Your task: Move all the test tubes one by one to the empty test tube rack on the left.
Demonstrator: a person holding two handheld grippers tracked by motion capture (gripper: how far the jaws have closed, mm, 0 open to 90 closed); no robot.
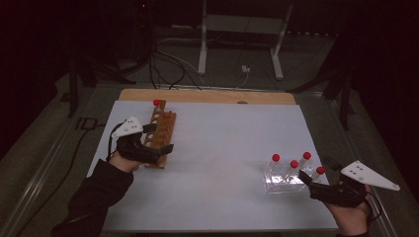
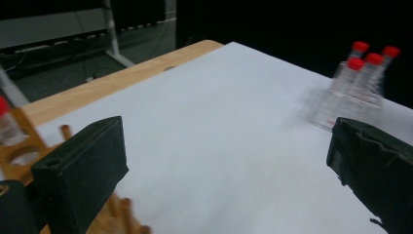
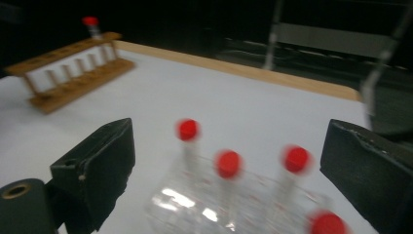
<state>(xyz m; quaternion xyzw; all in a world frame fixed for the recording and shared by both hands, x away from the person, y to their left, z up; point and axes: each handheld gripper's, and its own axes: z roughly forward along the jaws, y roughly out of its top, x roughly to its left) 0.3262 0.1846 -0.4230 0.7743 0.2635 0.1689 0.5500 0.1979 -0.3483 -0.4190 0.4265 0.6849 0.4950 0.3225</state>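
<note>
Right gripper (image 1: 307, 180) jaws wide, empty, nearing red-capped tubes (image 1: 295, 169) in clear holder (image 1: 276, 183): centre on one tube, grip below cap. Left gripper (image 1: 159, 138) jaws wide, empty beside wooden rack (image 1: 163, 132).

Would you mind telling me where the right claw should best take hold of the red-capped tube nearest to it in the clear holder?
Probably just below the red cap of the nearest tube, coming from the person's side with the right claw, whose jaws stand open. The tube leans in the clear holder, so its upper part stands free of the holder, while the other tubes crowd the far side.
</note>
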